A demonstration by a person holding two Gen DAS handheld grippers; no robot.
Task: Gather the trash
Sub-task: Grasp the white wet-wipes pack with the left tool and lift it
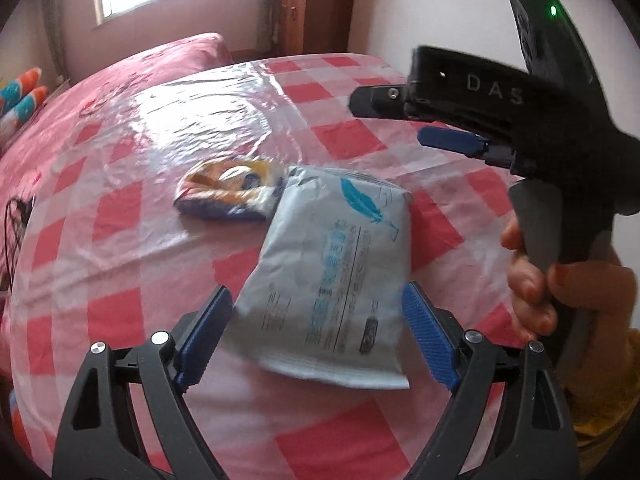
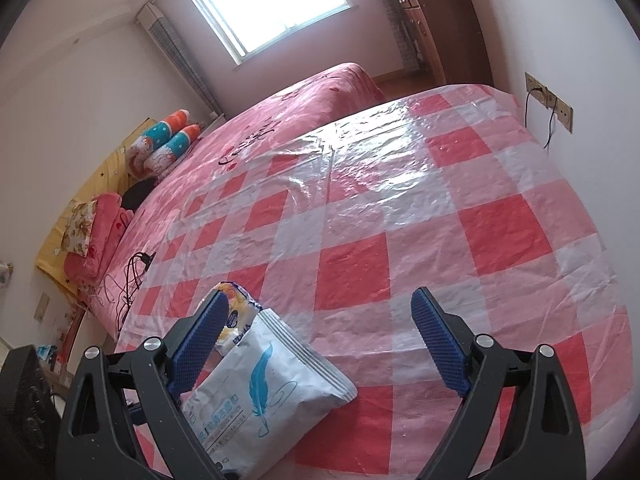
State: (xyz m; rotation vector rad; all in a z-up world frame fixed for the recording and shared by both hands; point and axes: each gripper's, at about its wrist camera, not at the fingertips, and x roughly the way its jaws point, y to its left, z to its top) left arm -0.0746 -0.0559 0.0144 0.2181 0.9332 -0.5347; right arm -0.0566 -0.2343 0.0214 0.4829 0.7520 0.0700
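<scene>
Pale grey wet-wipes packet [image 1: 332,280] with a blue feather print, lying flat at lower centre of the left wrist view, on a red-and-white checked plastic sheet [image 1: 340,128]. Just behind it and touching, a crumpled yellow-and-blue snack wrapper [image 1: 230,192].

Left gripper [image 1: 318,308] spread wide, one blue pad on each side of the packet, contact not clear. Right gripper [image 2: 320,322] also wide open, holding nothing; seen at upper right of the left wrist view, gripped by a hand [image 1: 536,280].

Beyond the sheet, a pink bedspread [image 2: 304,100]; window [image 2: 272,4] at the top; wall sockets [image 2: 550,100] at right.
</scene>
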